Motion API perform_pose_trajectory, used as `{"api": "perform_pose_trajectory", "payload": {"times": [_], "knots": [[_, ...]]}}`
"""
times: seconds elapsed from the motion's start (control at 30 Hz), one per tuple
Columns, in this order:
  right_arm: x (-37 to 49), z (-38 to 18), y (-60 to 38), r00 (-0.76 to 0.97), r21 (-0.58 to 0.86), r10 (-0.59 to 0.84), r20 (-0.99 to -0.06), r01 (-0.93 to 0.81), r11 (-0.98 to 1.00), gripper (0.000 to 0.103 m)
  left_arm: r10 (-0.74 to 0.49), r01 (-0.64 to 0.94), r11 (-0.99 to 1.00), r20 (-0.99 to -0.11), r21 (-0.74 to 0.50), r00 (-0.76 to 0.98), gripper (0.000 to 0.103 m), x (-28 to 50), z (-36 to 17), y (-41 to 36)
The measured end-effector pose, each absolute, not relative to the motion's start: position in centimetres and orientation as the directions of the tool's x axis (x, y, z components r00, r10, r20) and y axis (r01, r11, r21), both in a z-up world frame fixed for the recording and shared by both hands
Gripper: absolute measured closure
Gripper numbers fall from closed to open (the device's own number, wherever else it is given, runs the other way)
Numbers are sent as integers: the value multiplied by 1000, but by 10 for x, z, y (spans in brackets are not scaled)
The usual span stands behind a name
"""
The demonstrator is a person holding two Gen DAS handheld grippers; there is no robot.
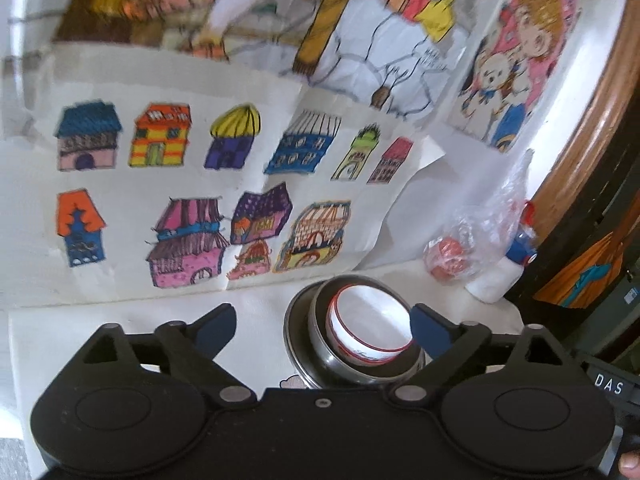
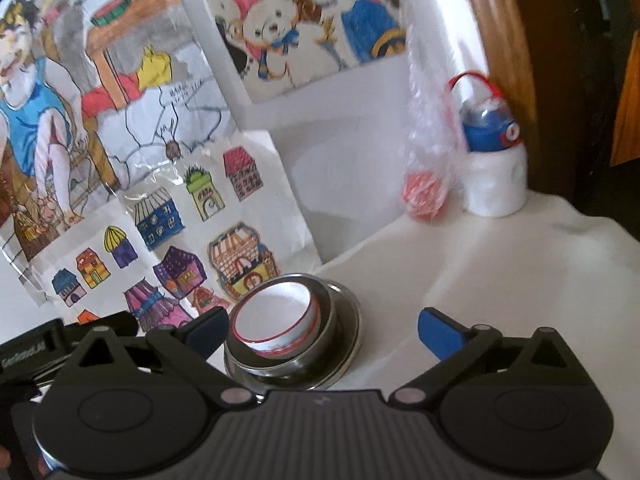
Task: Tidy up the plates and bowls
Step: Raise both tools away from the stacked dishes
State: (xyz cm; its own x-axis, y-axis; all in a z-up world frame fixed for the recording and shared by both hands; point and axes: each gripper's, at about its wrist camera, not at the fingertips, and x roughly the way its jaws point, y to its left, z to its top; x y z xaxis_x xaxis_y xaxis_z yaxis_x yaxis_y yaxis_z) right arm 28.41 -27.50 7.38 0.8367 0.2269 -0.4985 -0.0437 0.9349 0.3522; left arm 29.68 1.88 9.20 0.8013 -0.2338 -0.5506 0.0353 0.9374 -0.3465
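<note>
A white bowl with a red rim (image 1: pixel 370 328) sits nested inside a steel bowl (image 1: pixel 320 344), which stands on a steel plate (image 1: pixel 292 332) on the white table. The same stack shows in the right wrist view: white bowl (image 2: pixel 274 318), steel bowl (image 2: pixel 326 320), steel plate (image 2: pixel 352 320). My left gripper (image 1: pixel 322 332) is open above the table, its right fingertip close beside the stack. My right gripper (image 2: pixel 324 332) is open and empty, its left fingertip next to the white bowl's rim. Neither gripper holds anything.
Coloured drawings (image 1: pixel 180 184) lean against the wall behind the stack. A clear plastic bag with red items (image 2: pixel 426 184) and a white bottle with a blue cap (image 2: pixel 494 160) stand at the back right by a wooden frame (image 1: pixel 588 112).
</note>
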Motion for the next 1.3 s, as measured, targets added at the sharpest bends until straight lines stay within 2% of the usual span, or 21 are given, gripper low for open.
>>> {"api": "perform_pose_trajectory", "payload": {"times": [0.2,0.47,0.83,1.3], "knots": [[248,78,-274,890,295,175,-420,-49,954,0,-180,59,964,-475,-259,861,1,258,99,11],[205,86,-261,933,231,157,-325,-83,969,0,-139,71,980,-383,-186,913,1,217,106,6],[162,75,-244,959,201,145,-243,-97,975,0,-90,37,987,-341,-158,936,1,179,92,15],[114,50,-232,966,175,130,-223,-91,980,0,-72,26,990,-334,-140,940,1,142,66,20]]}}
